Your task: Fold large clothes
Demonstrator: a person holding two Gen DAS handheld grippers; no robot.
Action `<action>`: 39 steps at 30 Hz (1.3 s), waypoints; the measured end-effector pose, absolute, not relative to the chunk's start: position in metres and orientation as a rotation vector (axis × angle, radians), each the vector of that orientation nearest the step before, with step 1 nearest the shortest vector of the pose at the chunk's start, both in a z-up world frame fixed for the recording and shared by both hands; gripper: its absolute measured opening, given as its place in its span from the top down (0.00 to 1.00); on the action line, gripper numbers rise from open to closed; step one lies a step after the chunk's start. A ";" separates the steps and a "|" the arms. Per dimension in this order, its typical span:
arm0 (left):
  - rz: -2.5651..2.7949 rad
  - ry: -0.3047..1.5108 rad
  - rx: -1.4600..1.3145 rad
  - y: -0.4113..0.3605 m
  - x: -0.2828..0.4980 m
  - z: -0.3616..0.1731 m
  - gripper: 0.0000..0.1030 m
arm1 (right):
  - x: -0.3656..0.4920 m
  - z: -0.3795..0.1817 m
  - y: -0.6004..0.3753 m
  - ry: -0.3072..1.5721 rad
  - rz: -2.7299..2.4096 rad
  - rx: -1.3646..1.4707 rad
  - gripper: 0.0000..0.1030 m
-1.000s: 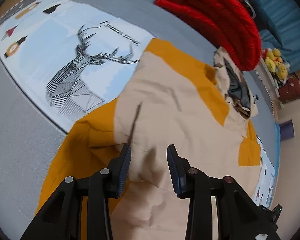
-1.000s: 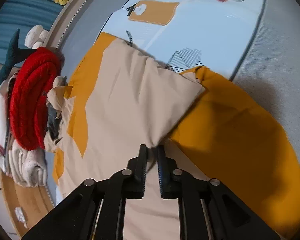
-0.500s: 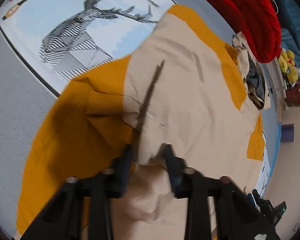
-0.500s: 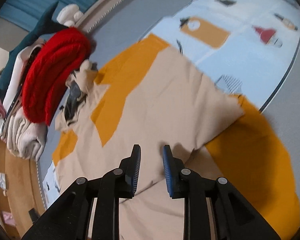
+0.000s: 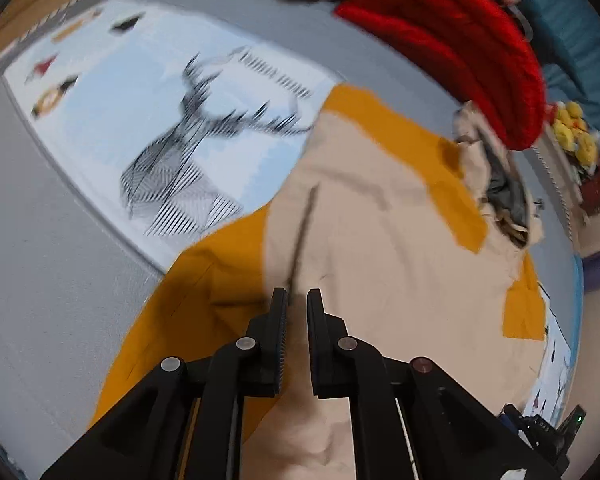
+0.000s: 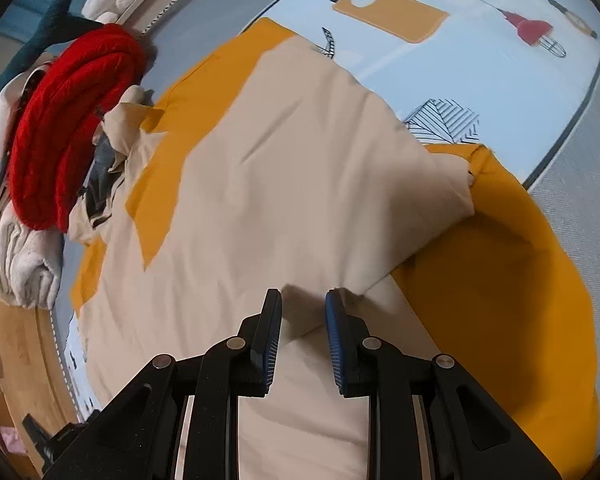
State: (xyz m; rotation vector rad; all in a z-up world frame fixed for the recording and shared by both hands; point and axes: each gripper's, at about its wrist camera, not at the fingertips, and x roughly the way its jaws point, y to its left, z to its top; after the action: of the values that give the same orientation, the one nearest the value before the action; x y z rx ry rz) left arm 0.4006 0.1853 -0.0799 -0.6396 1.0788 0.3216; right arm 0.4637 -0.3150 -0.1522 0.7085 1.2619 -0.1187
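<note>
Lying rumpled, beige-and-orange garment (image 6: 284,184), one flap folded over.

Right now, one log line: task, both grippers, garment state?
task: fold large clothes | left gripper: shut on beige-and-orange garment | right gripper: open, over garment fold | garment: flat on bed mat, partly folded

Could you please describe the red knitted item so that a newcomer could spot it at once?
Start at the large beige and orange garment spread on the grey mat. At its collar end lies the chunky red knitted piece, next to a rolled cream knit; it is the only red fabric.
</note>
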 end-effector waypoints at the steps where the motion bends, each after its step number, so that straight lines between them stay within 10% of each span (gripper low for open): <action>1: 0.285 1.067 -0.632 0.180 0.403 -0.077 0.91 | 0.464 -0.150 -0.315 1.259 -0.127 0.698 0.77; 9: 0.240 1.222 -0.838 0.186 0.403 -0.127 0.84 | 0.471 -0.123 -0.305 1.156 -0.087 0.584 0.76; 39: 0.141 1.011 -0.250 0.092 0.386 -0.045 0.75 | 0.413 -0.007 -0.276 0.842 0.036 0.149 0.75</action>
State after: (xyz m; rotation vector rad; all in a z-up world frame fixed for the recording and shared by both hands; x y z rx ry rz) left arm 0.3855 0.0922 -0.0450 -0.2503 1.0106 0.1413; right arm 0.4131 -0.2763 -0.0069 0.1492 0.8416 0.0356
